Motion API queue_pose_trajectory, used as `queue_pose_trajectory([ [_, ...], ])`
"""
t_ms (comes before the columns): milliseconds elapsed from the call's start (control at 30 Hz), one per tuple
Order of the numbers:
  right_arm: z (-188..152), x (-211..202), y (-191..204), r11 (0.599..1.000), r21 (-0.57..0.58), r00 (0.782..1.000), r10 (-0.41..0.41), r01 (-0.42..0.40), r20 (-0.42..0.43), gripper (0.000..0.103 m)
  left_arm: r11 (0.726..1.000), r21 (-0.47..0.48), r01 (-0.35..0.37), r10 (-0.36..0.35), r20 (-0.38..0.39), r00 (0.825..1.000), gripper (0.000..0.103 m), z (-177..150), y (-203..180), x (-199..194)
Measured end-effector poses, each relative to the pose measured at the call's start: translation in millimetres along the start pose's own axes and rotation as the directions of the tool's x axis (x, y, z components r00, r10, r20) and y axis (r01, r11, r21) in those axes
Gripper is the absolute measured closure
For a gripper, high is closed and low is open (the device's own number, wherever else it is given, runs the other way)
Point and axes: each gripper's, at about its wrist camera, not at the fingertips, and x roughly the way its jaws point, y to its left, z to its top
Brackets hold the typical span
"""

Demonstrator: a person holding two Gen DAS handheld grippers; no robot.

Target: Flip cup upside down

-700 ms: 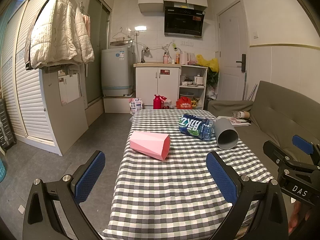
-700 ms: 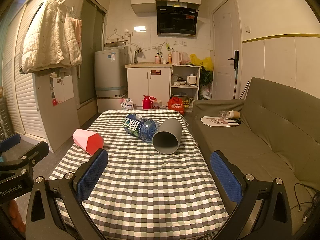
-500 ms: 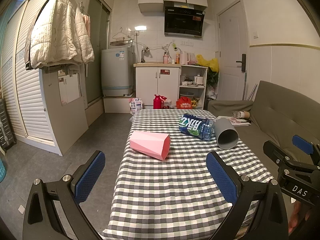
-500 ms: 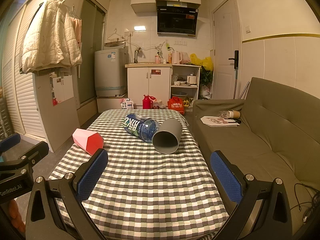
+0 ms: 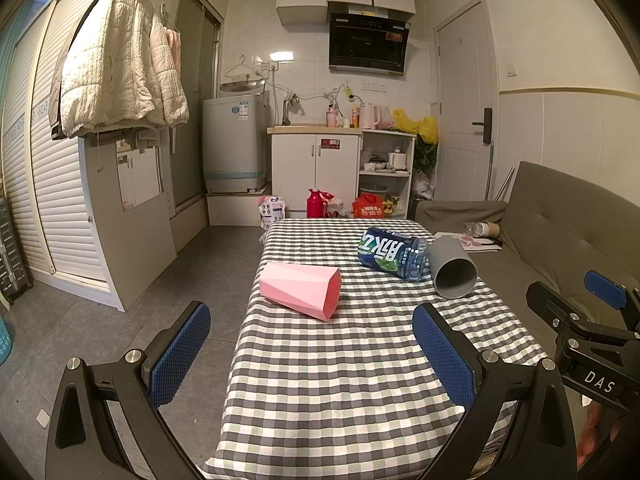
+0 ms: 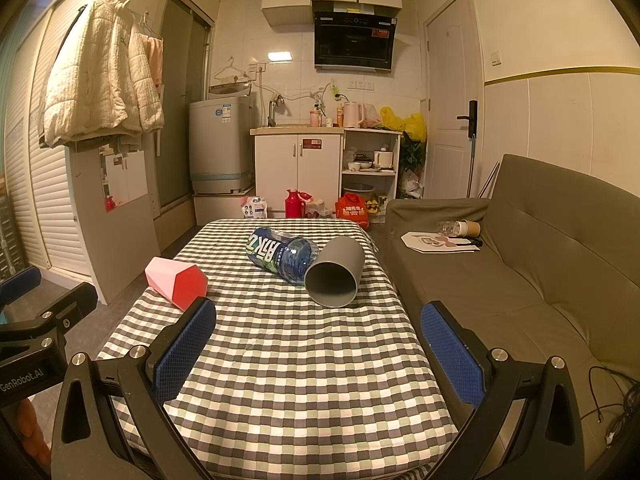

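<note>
A pink faceted cup (image 5: 299,290) (image 6: 176,282) lies on its side on the checked tablecloth (image 5: 352,364) (image 6: 296,364), mouth toward me. Farther right, a grey cup (image 5: 453,267) (image 6: 335,272) also lies on its side with its open mouth facing me. My left gripper (image 5: 311,354) hovers open over the near table edge, short of the pink cup, with nothing between its fingers. My right gripper (image 6: 318,350) is open and empty too, well short of the grey cup. The right gripper (image 5: 592,316) also shows at the left wrist view's right edge.
A blue-labelled plastic bottle (image 5: 392,253) (image 6: 282,254) lies against the grey cup. An olive sofa (image 6: 540,264) runs along the table's right side, holding papers and a paper cup. A grey floor (image 5: 120,320) lies left of the table, kitchen cabinets and a washing machine behind it.
</note>
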Motion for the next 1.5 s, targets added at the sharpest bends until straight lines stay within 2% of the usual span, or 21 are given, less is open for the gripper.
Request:
queue_pose_trajectory([
  [1500, -8, 13, 1, 1.0, 0.006, 1.0, 0.003, -0.003, -0.012, 0.0, 1.0, 0.0, 0.0, 0.0, -0.002, 1.0, 0.0, 0, 0, 0],
])
